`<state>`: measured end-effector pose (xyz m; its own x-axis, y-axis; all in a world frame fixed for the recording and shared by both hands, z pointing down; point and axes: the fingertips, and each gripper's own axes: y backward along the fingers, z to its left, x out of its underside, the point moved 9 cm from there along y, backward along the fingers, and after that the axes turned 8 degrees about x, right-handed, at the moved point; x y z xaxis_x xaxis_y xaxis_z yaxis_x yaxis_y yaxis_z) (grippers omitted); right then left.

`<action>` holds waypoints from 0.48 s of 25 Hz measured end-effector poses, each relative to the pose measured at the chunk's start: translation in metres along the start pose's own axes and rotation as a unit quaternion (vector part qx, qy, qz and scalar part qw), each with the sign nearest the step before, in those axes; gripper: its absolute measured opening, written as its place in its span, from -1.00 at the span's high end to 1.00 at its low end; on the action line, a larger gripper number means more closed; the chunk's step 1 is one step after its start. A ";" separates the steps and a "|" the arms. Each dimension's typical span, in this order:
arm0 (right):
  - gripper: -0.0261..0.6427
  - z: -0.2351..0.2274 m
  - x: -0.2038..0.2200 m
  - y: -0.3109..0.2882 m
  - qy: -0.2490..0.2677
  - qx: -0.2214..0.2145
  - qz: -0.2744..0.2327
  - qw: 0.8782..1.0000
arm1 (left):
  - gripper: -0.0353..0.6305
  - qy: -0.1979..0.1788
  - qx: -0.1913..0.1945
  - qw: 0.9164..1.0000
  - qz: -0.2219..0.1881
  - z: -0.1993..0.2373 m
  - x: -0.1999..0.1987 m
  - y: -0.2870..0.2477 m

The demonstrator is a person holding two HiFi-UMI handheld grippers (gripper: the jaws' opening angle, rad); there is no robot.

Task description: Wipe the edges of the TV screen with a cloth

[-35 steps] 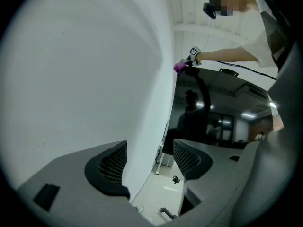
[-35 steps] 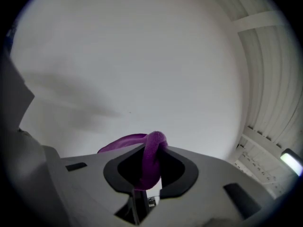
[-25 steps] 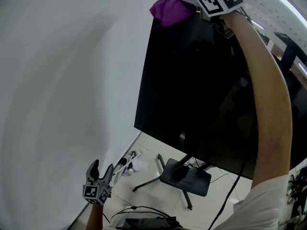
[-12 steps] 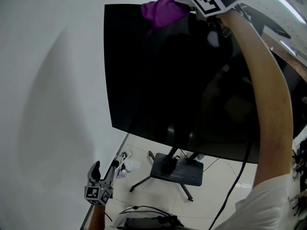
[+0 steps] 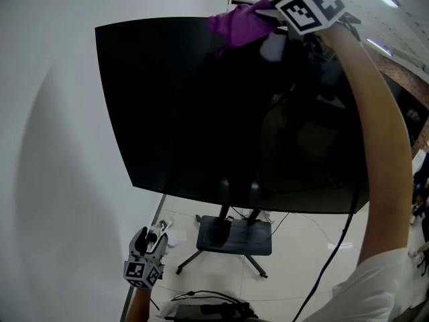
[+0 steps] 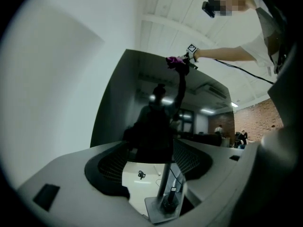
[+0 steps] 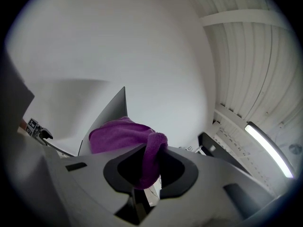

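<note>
A plain white wall (image 5: 53,113) stands behind a large flat TV (image 5: 221,133), which sits on a dark metal stand (image 5: 234,235) over a pale tiled floor (image 5: 301,247). The screen is glossy black and throws back dim reflections of the room. The right gripper (image 5: 273,13) is raised high on an outstretched arm, its jaws clamped on a soft, fuzzy purple cloth (image 5: 241,25). The cloth bunches over the TV's top edge, somewhat right of the middle of the visible part. In the right gripper view a fold of it hangs down between the jaws while the rest lies draped on the thin edge. That edge runs sideways, with a long bare stretch leading left to the upper corner, so the next wipe probably follows that line. The left gripper (image 5: 149,240) hangs low near the floor, well away from the screen, jaws apart with nothing between them.
</note>
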<state>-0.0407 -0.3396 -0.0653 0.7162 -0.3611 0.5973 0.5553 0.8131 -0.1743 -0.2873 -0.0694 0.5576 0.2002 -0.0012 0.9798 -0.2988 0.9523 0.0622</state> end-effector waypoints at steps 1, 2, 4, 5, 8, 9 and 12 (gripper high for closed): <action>0.72 -0.004 0.011 0.007 0.000 0.006 0.003 1.000 | -0.01 -0.001 0.006 1.000 -0.002 -0.004 0.003 -0.006; 0.72 -0.009 0.023 0.019 -0.002 0.014 0.006 1.000 | -0.02 -0.004 0.012 1.000 -0.002 -0.011 0.009 -0.010; 0.72 -0.023 0.049 0.051 -0.008 0.031 0.011 0.999 | -0.01 -0.011 0.025 1.000 -0.002 -0.031 0.016 -0.017; 0.72 -0.031 0.060 0.065 -0.013 0.040 0.012 0.999 | -0.02 -0.013 0.031 0.999 -0.001 -0.041 0.016 -0.020; 0.72 -0.048 0.084 0.088 -0.040 0.055 0.007 0.998 | -0.02 -0.009 0.047 0.999 0.011 -0.060 0.018 -0.030; 0.72 -0.051 0.090 0.091 -0.051 0.057 0.004 0.997 | -0.01 -0.008 0.054 0.998 0.013 -0.067 0.014 -0.035; 0.72 -0.059 0.108 0.097 -0.070 0.061 0.002 0.996 | -0.02 -0.011 0.076 0.997 0.018 -0.078 0.017 -0.046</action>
<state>0.1152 -0.3268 -0.0642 0.6474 -0.2965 0.7021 0.4905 0.8672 -0.0861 -0.1976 -0.0895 0.5563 0.1678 0.0236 0.9855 -0.4435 0.8946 0.0541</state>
